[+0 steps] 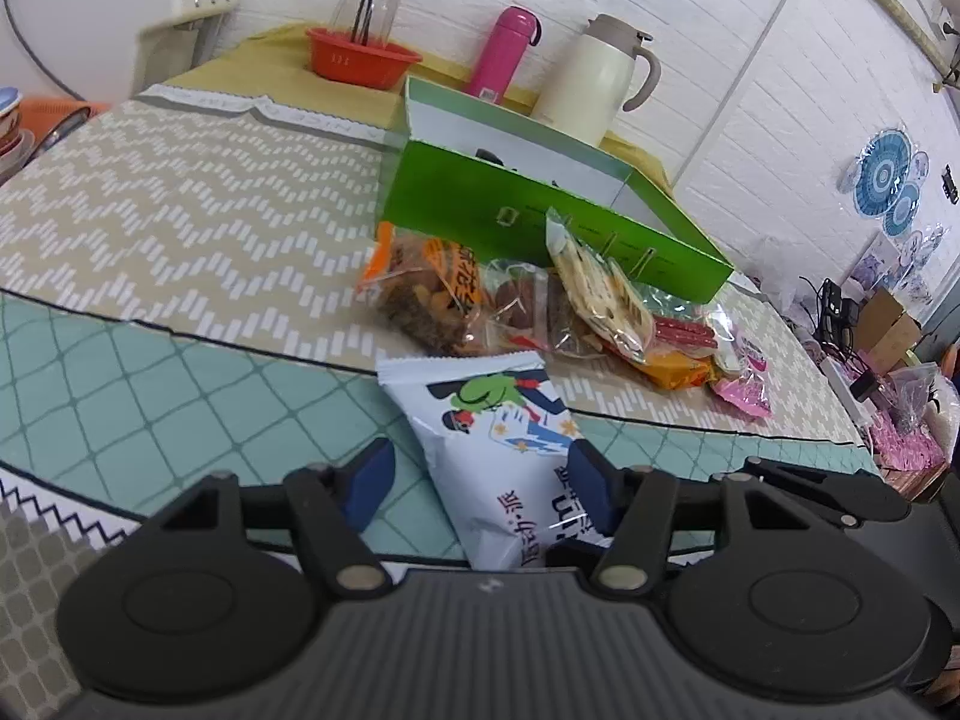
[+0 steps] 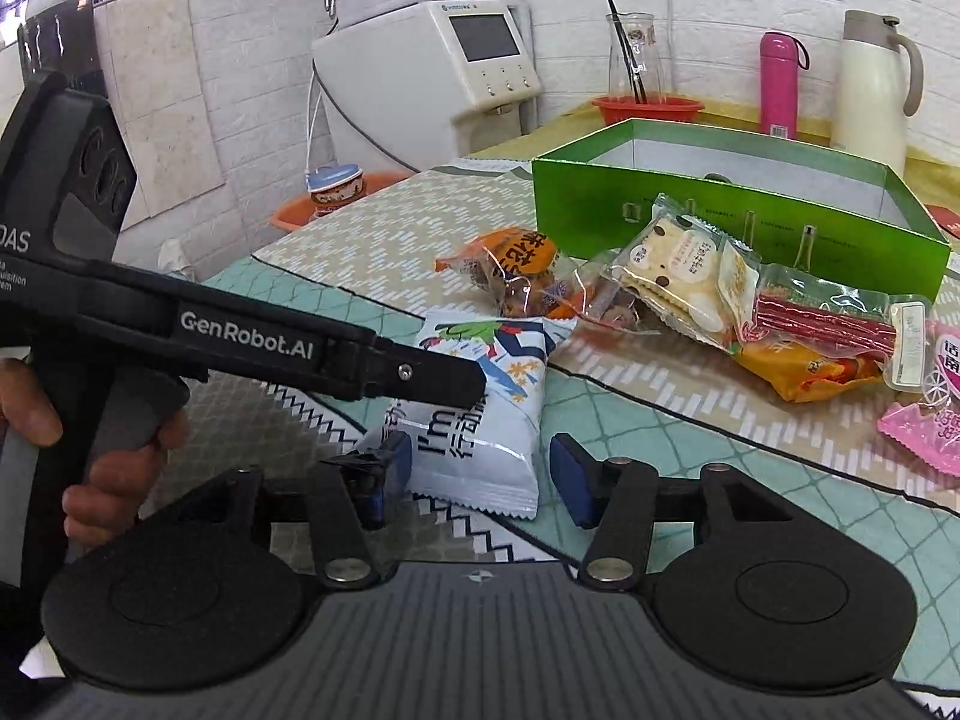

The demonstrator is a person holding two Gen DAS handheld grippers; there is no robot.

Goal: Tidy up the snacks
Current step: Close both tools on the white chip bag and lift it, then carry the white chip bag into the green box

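A white snack packet (image 1: 498,438) (image 2: 480,420) with a green cartoon print lies on the teal mat. My left gripper (image 1: 480,486) is open around its near end; the right pad is against the packet and the left pad stands clear of it. My right gripper (image 2: 480,471) is open too, with the packet's lower end between its blue pads. The left gripper (image 2: 462,381) reaches over the packet from the left in the right wrist view. Behind lies a pile of snacks: an orange packet (image 1: 426,288) (image 2: 516,264), crackers (image 1: 600,294) (image 2: 678,276) and red sticks (image 2: 822,324). An open green box (image 1: 540,222) (image 2: 720,228) stands beyond them.
A red basin (image 1: 360,60), a pink flask (image 1: 504,48) and a cream jug (image 1: 600,78) line the back wall. A white dispenser (image 2: 432,78) stands at the left. A pink packet (image 2: 930,420) lies at the right. A person's hand (image 2: 114,468) holds the left gripper's handle.
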